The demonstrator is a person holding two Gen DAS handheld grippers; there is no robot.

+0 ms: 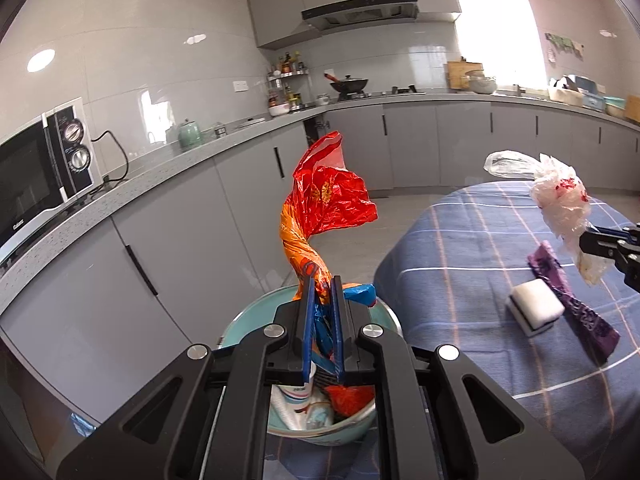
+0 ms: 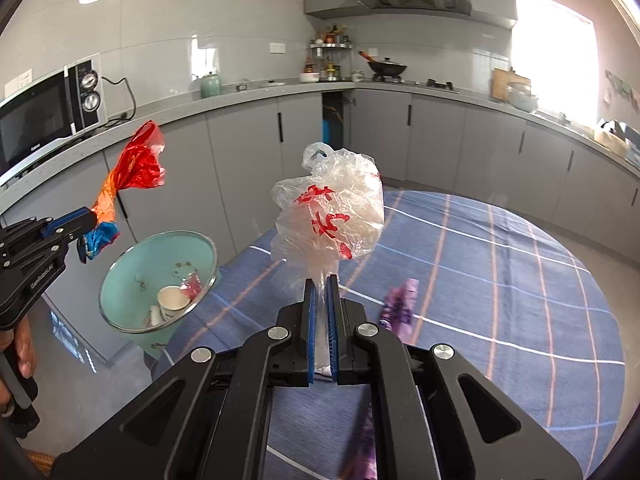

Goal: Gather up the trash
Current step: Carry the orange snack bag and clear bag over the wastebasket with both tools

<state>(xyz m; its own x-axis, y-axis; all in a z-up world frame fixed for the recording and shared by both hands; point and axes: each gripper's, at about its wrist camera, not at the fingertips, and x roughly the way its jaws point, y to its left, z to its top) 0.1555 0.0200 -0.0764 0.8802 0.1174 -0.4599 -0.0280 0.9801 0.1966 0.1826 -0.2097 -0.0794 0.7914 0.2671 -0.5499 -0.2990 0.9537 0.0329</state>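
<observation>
two wrappers lifted, bin waiting

on the left, our left gripper (image 1: 323,292) has its jaws clenched on a crinkly red-orange foil wrapper (image 1: 324,200), twisted at the neck, held just above the teal bin (image 2: 158,280), a glossy round tub with a paper cup (image 2: 172,304) inside. to the right, our right gripper (image 2: 321,294) has its jaws clamped on a thin, clear plastic bag (image 2: 328,216) with red print, raised over the checked counter (image 2: 500,280). we judge both pieces are in transit; next calls for centring each over the bin and letting go. a purple wrapper (image 1: 568,300) and white sponge (image 1: 534,306) remain.
</observation>
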